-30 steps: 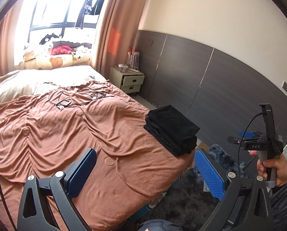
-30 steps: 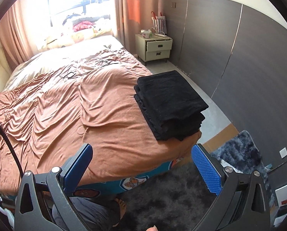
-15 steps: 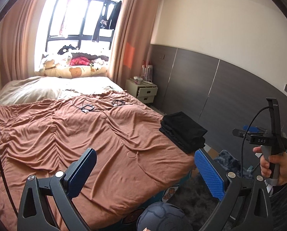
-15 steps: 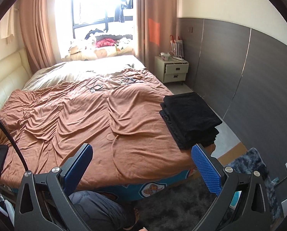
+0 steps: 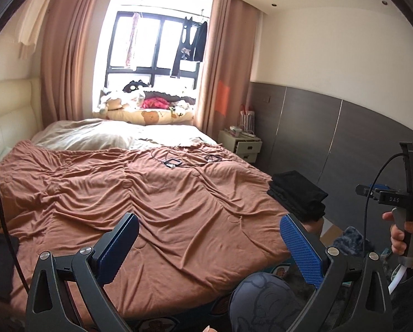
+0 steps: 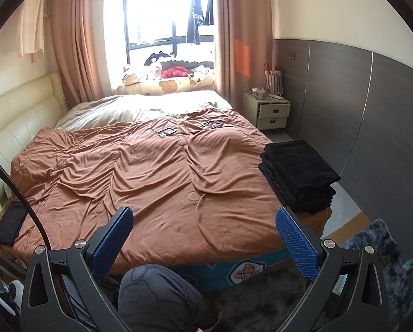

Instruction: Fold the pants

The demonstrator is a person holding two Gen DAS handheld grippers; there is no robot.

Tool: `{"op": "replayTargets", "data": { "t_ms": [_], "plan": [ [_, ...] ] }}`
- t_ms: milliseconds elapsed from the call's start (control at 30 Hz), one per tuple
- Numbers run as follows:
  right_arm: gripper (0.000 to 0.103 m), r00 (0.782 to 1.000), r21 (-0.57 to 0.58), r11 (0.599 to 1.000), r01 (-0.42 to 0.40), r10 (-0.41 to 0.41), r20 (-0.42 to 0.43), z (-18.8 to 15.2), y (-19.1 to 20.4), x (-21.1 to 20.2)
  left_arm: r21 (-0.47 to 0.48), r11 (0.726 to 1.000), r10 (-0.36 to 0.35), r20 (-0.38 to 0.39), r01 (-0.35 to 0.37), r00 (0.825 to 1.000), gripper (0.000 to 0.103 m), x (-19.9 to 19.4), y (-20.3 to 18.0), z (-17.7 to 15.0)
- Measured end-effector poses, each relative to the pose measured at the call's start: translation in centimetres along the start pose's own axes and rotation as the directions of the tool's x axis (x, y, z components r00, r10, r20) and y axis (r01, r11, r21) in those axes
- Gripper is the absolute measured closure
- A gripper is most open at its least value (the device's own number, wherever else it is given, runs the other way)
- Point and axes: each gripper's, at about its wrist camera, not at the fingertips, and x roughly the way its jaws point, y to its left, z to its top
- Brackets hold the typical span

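Observation:
The black pants point(image 5: 297, 193) lie folded in a neat stack at the near right corner of the bed; they also show in the right wrist view point(image 6: 299, 175). My left gripper point(image 5: 210, 249) is open and empty, held back from the bed's foot, well clear of the pants. My right gripper point(image 6: 203, 242) is open and empty too, also back from the bed. The right gripper's handle and the hand on it point(image 5: 403, 221) show at the right edge of the left wrist view.
A brown wrinkled duvet point(image 6: 165, 179) covers the bed. Cables and small devices point(image 6: 184, 128) lie near the far end. A nightstand point(image 6: 270, 112) stands at the far right. A dark flat item point(image 6: 10, 222) lies at the left edge. A shaggy rug point(image 6: 378, 249) covers the floor.
Both grippers have pulled back and tilted up from the bed. The folded pants now look smaller and farther away. They have not moved on the bed.

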Motion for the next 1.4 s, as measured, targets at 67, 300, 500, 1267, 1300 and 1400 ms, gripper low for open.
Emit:
{"op": "replayTargets", "data": {
  "t_ms": [67, 300, 500, 1267, 1300, 1400],
  "plan": [
    [0.000, 1.000, 0.009, 1.000, -0.004, 0.004, 0.007, -0.8, 0.3, -0.1, -0.004, 1.000, 0.007, 0.000, -0.007, 1.000, 0.000, -0.6, 0.4, -0.7],
    [0.000, 0.999, -0.008, 1.000, 0.022, -0.022, 0.029, -4.1, 2.1, -0.1, -0.003, 0.999, 0.046, 0.001, -0.046, 0.999, 0.000, -2.4, 0.9, -3.8],
    [0.000, 0.999, 0.010, 1.000, 0.014, -0.015, 0.038, -6.9, 4.0, 0.3, -0.025, 0.997, 0.072, 0.002, -0.072, 0.997, 0.000, -3.3, 1.5, -6.4],
    [0.000, 1.000, -0.021, 1.000, 0.015, -0.015, 0.002, -13.6, 8.0, 3.3, -0.054, 0.983, 0.174, -0.032, -0.175, 0.984, 0.000, -2.3, 2.9, -14.4],
    [0.000, 1.000, -0.022, 1.000, 0.018, -0.018, -0.001, -13.7, 8.1, 3.3, -0.056, 0.983, 0.171, -0.040, -0.173, 0.984, 0.000, -2.0, 2.9, -14.5],
    [0.000, 1.000, -0.034, 0.999, 0.030, -0.031, -0.007, -14.0, 8.5, 3.6, -0.066, 0.983, 0.169, -0.051, -0.172, 0.984, 0.000, -1.6, 2.9, -15.0]
  ]
}}
